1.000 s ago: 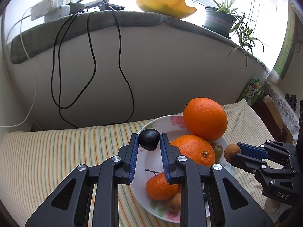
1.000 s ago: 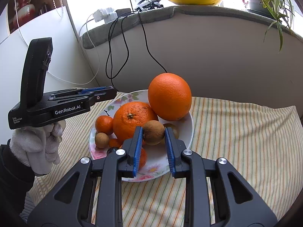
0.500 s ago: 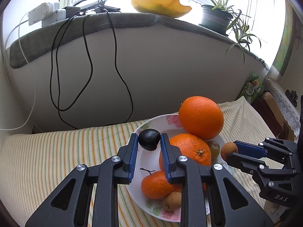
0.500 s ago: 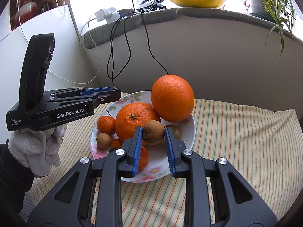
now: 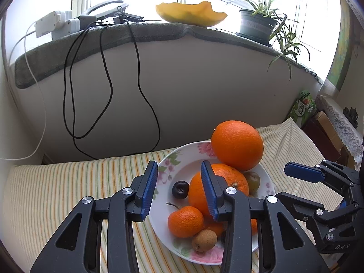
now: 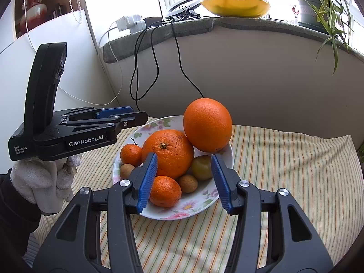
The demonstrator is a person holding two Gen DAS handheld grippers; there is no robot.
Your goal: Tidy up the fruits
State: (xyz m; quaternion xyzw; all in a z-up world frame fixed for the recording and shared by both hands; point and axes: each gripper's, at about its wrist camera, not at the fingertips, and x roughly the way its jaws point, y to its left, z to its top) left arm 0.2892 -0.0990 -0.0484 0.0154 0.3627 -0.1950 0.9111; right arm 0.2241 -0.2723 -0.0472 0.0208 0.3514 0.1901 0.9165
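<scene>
A white floral plate on striped cloth holds two big oranges, mandarins and small brown fruits. My left gripper hangs over the plate's left side with its jaws opening. A dark plum lies loose on the plate below its gap, touched by neither pad. My right gripper hovers over the plate's near side, jaws also opening. A small brown fruit rests free on the plate beneath it, beside a greenish fruit.
The striped cloth spreads around the plate. A pale wall rises behind it, with black cables hanging from a sill that carries a power strip, a yellow bowl and a potted plant. A gloved hand holds the left gripper.
Both grippers went from shut to open. The plum dropped out of the left gripper onto the plate, and the brown fruit dropped out of the right one.
</scene>
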